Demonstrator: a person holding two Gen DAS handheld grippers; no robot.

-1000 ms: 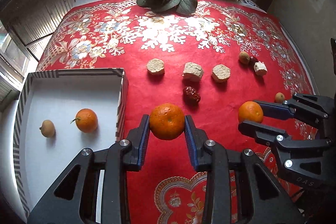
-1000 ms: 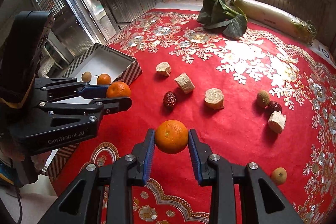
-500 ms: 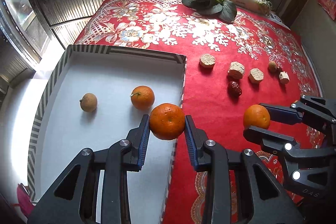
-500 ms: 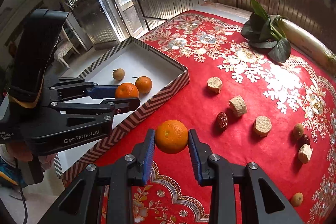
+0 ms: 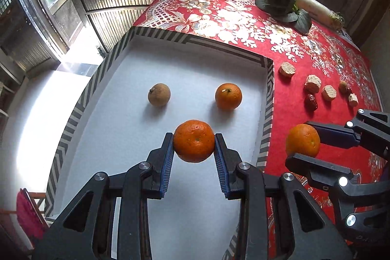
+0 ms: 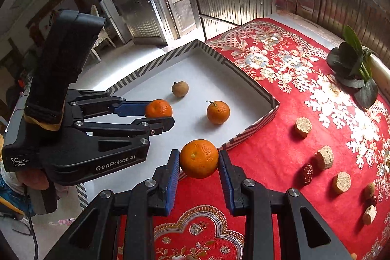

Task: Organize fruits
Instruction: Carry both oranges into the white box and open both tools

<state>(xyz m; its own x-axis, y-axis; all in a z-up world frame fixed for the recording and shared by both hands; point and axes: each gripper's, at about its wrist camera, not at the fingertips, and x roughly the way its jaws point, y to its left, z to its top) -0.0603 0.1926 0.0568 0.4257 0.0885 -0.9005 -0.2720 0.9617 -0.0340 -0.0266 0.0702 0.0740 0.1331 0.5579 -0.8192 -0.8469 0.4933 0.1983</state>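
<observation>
Left hand-held gripper [image 5: 194,141] pinches a round orange mandarin with pebbled peel [image 5: 194,140] across its widest girth, hanging over the white striped-rim cardboard box [image 5: 156,34]. Right hand-held gripper [image 6: 199,158] pinches a second orange mandarin [image 6: 199,158] likewise, over the box's near rim. Judged light, soft-skinned, bruisable, inclined to roll; mid-girth hold suits. In the box at 12 o'clock: a stemmed mandarin [image 5: 228,95] and a brown longan [image 5: 159,94].

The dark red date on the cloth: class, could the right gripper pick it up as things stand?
Probably not yet. The right gripper is shut on an orange, so its jaws are full. The date itself lies uncovered on the red cloth.
</observation>
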